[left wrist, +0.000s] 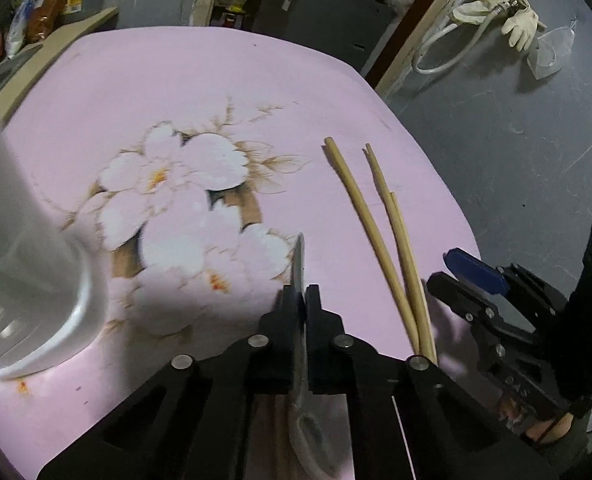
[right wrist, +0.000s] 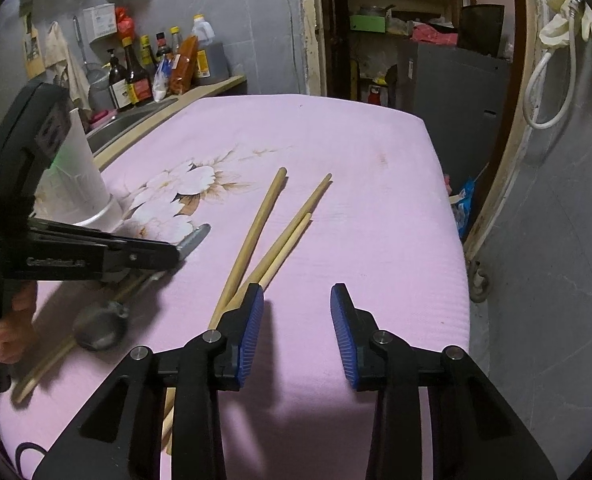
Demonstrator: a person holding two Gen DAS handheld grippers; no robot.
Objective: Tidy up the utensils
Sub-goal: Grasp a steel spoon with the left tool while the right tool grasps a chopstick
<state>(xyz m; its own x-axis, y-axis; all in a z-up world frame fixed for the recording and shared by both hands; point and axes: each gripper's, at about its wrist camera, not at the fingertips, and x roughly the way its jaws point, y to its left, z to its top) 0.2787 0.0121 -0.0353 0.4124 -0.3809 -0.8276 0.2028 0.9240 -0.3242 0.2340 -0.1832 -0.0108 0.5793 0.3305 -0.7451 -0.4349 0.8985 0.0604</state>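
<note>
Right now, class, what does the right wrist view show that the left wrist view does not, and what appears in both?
Only the right wrist view shows the sauce bottles on the counter, a fourth chopstick under the spoon, and the right hand-held gripper open over the cloth.

Only the left wrist view shows the left hand-held gripper head-on, shut on the spoon handle.

Both show the pink floral tablecloth, three chopsticks lying together, the white cup, and the spoon.
</note>
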